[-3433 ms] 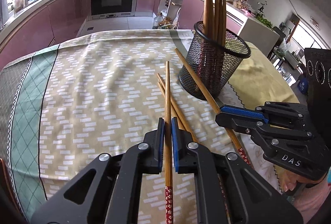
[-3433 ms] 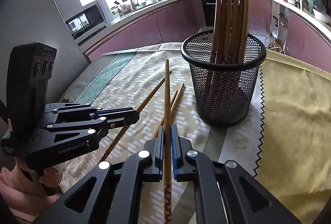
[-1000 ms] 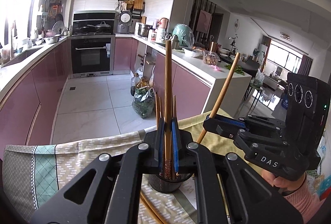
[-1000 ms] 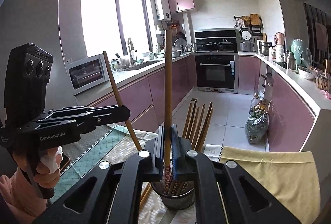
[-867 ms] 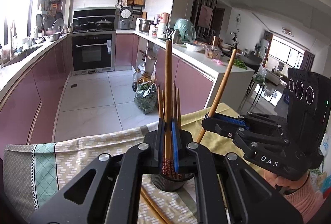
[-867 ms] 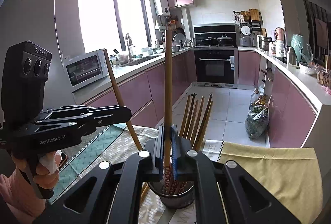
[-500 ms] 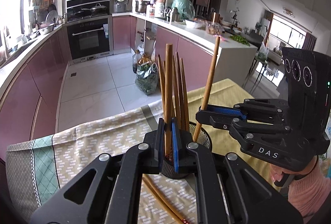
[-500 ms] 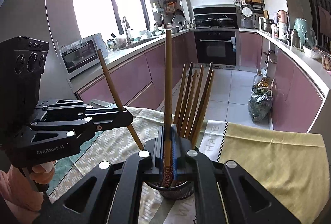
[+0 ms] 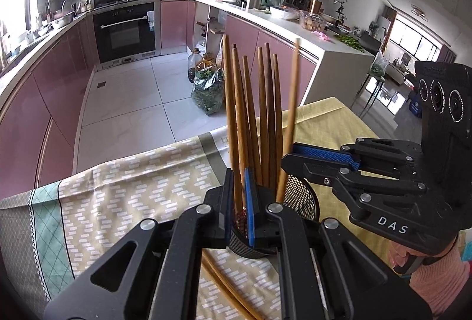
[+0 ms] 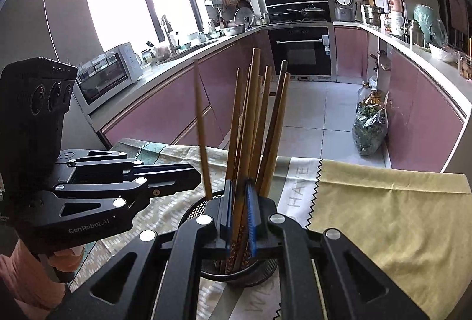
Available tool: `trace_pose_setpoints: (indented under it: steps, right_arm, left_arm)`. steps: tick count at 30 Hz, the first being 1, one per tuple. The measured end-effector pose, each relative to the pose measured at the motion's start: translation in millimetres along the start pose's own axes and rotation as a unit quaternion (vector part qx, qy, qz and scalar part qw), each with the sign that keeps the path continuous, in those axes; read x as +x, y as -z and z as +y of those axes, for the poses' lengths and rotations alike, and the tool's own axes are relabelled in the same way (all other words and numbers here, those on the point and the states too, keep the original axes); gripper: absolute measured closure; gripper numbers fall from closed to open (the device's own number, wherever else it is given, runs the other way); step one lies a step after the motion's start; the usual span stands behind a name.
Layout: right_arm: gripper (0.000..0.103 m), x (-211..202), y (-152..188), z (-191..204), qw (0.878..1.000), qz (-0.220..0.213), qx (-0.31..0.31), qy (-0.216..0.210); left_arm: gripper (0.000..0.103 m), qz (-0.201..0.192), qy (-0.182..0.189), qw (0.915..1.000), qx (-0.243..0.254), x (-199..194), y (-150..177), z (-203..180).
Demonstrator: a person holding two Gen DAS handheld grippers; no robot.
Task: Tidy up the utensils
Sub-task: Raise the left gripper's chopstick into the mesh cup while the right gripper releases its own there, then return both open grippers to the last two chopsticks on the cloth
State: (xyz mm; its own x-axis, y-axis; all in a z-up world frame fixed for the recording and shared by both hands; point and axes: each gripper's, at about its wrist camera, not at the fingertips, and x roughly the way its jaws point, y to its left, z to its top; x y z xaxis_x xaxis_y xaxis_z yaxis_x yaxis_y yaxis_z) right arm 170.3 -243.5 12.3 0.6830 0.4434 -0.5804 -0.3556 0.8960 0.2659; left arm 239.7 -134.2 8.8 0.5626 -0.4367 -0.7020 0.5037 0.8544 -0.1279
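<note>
A black mesh cup stands on the tablecloth with several wooden chopsticks upright in it. My left gripper hangs just over the cup with its jaws slightly apart around a chopstick that stands in the cup. My right gripper is also over the cup, jaws slightly apart around a chopstick that leans among the others. In the left wrist view the right gripper has that chopstick beside its tips. In the right wrist view the left gripper is to the left.
Two loose chopsticks lie on the patterned tablecloth in front of the cup. A yellow cloth covers the table's right part. Pink kitchen cabinets and an oven stand beyond the table's far edge.
Both grippers have come down over the cup with their chopsticks. The jaws of both have parted a little, and both chopsticks now stand lower, in the cup.
</note>
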Motion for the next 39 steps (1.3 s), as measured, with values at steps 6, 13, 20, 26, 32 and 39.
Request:
trace_pose_setpoints:
  steps: [6, 13, 20, 26, 32, 39]
  right_arm:
    - [0.093, 0, -1, -1, 1.000, -0.005, 0.002, -0.003]
    - [0.086, -11, 4, 4, 1.000, -0.016, 0.002, -0.012]
    - [0.078, -36, 13, 21, 0.999, -0.033, -0.014, -0.038]
    - [0.072, -54, 29, 51, 0.996, -0.035, -0.048, -0.066]
    - [0.069, -43, 58, 65, 0.996, 0.003, -0.050, -0.077]
    - [0.068, -11, 95, 65, 0.995, 0.067, -0.023, -0.070]
  left_arm:
    - [0.089, -0.006, 0.000, 0.9998, -0.019, 1, 4, 3]
    - [0.075, -0.035, -0.001, 0.9989, -0.032, -20, 18, 6]
    - [0.060, -0.077, -0.012, 0.9966, -0.025, -54, 40, 2]
    - [0.045, -0.099, -0.039, 0.9939, -0.030, -80, 66, 8]
    - [0.037, -0.094, -0.059, 0.9929, -0.044, -90, 96, 16]
    - [0.032, -0.070, -0.086, 0.9918, -0.063, -87, 132, 21]
